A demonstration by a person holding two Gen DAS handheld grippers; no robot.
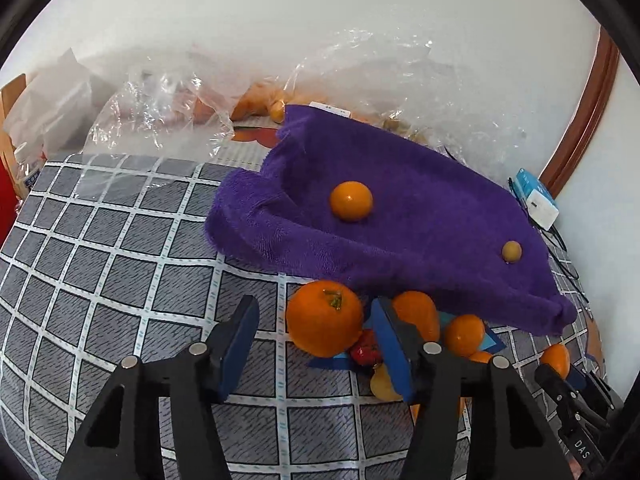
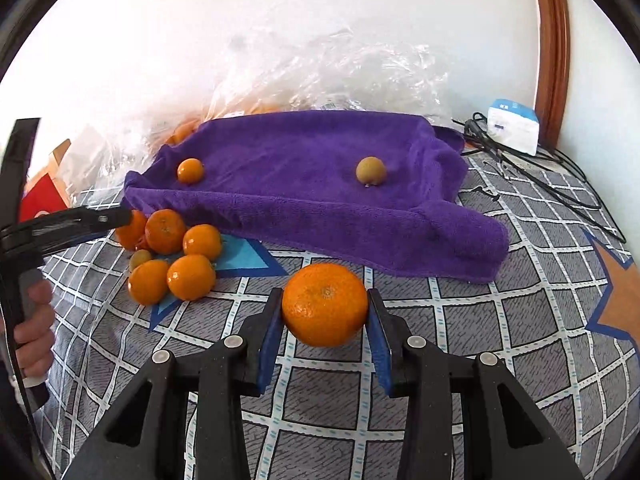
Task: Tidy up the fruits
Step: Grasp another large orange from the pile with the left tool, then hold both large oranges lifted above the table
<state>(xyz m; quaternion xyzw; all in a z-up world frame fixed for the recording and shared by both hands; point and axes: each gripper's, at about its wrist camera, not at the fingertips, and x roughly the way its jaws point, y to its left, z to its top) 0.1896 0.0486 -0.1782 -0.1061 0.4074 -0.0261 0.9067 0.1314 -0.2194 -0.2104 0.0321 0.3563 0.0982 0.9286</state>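
Note:
My right gripper [image 2: 325, 316] is shut on a large mandarin [image 2: 325, 304], held just above the checked cloth in front of the purple towel [image 2: 304, 184]. On the towel lie a small orange [image 2: 190, 170] and a small yellow-green fruit [image 2: 371, 170]. Left of the towel's front edge sits a pile of mandarins [image 2: 176, 256]. My left gripper [image 1: 315, 303] reaches into that pile, its jaws partly apart. A big stemmed mandarin [image 1: 324, 318] sits between the fingertips, and a gap shows beside the left pad. A red fruit [image 1: 366, 352] and a yellow fruit [image 1: 382, 384] lie under the right finger.
Crumpled clear plastic bags [image 1: 168, 112] holding more fruit line the wall behind the towel. A white and blue box [image 2: 514, 124] and black cables [image 2: 560, 172] lie at the right by a wooden frame [image 2: 554, 40]. A hand [image 2: 34, 320] holds the left gripper.

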